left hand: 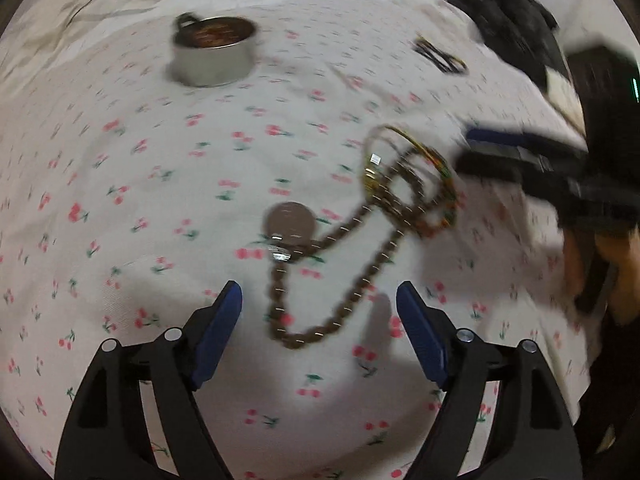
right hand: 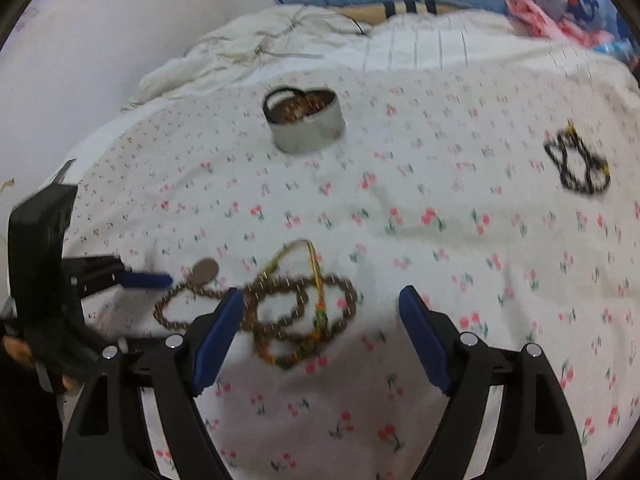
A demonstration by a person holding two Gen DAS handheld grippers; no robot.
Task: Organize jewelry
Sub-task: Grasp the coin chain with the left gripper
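A round metal tin stood on the cherry-print sheet, well beyond the grippers. It held a jumble of brownish jewelry, too blurred to sort out, and a black loop hung over its rim.

Nearer, a brown bead necklace with a round pendant lay loose on the sheet, tangled with thin gold and coloured bangles. A black bracelet lay well apart to the right.

The left gripper had its jaws spread wide, with a loop of the necklace lying between them, the pads not touching it. The right gripper was also wide apart over the tangle, gripping nothing.
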